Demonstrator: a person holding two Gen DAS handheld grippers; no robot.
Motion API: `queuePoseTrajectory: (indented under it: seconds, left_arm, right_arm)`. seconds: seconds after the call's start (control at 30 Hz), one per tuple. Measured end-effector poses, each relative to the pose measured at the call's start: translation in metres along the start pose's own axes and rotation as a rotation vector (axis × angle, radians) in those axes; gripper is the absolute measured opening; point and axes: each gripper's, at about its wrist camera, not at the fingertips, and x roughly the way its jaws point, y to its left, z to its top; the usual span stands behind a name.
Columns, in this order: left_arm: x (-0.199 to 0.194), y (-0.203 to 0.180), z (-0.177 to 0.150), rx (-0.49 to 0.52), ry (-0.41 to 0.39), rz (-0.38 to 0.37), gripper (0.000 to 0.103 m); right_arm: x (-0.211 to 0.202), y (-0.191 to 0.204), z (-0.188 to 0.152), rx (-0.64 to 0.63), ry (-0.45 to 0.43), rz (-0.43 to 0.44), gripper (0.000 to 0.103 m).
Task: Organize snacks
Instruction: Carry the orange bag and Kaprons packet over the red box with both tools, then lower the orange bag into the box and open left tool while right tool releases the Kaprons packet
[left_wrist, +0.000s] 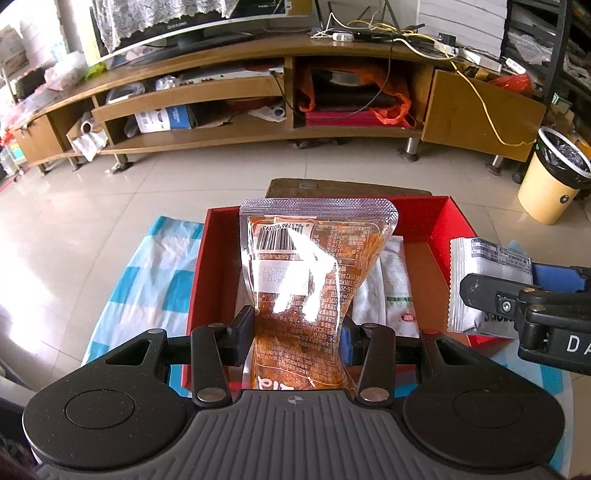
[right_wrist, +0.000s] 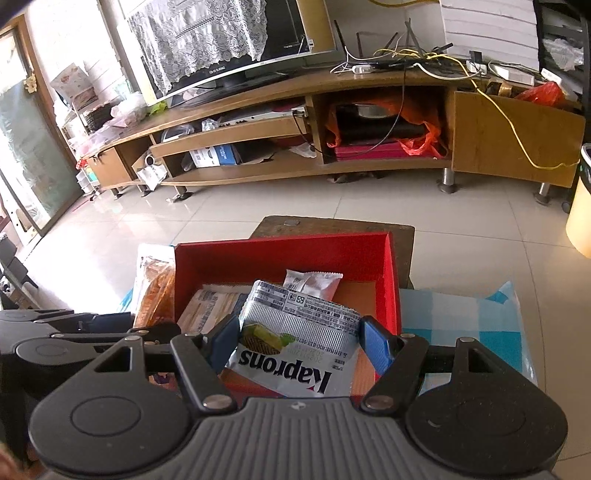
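My left gripper is shut on a clear orange snack pouch with a barcode, held upright over the left part of the red box. My right gripper is shut on a silver Kaprons wafer packet, held above the red box. The right gripper with its packet shows at the right edge of the left wrist view. The orange pouch shows at the box's left side in the right wrist view. White packets and another small packet lie inside the box.
The box sits on a blue-and-white checked cloth over a low dark table. Beyond lies tiled floor, a long wooden TV stand with clutter, and a yellow waste bin at right.
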Motion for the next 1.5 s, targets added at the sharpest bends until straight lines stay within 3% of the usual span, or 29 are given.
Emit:
queuePoseTrajectory:
  seconds: [0.8,1.5]
  left_arm:
    - [0.052,-0.003,0.013,0.016,0.061,0.058,0.053]
    - [0.032,-0.012,0.008,0.038,0.015,0.064,0.075]
  right_arm:
    - [0.073,-0.008,0.006,-0.008,0.095,-0.046,0.068]
    - [0.061,-0.008,0.002,-0.018,0.088,-0.071,0.068]
